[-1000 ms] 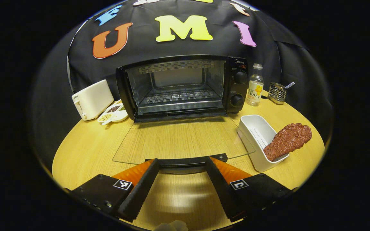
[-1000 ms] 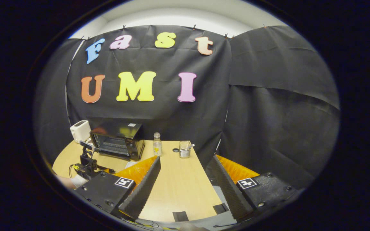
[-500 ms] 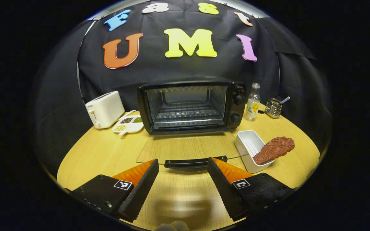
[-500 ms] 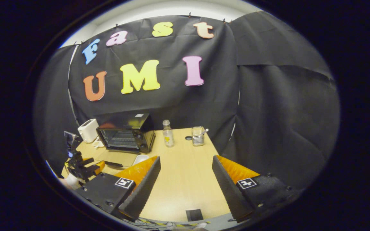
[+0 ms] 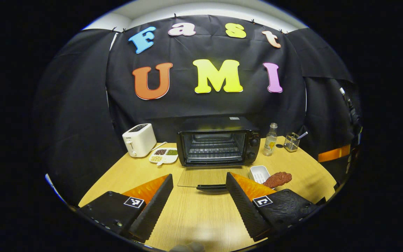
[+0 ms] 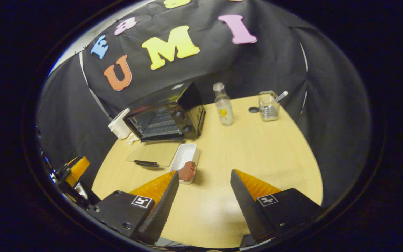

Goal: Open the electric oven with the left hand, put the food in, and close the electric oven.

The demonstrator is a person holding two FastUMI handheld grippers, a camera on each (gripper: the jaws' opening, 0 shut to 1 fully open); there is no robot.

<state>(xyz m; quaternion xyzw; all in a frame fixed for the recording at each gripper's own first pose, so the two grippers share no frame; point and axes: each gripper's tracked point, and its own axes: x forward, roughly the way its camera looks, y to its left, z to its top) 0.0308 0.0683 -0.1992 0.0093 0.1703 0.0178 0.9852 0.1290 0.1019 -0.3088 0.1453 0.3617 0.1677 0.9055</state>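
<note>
Table, oven brand unreadable

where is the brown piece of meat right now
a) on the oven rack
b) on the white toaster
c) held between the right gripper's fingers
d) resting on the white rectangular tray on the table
d: the brown piece of meat lies on the near end of the white rectangular tray, which sits on the wooden table beside the black oven's open glass door.
</note>
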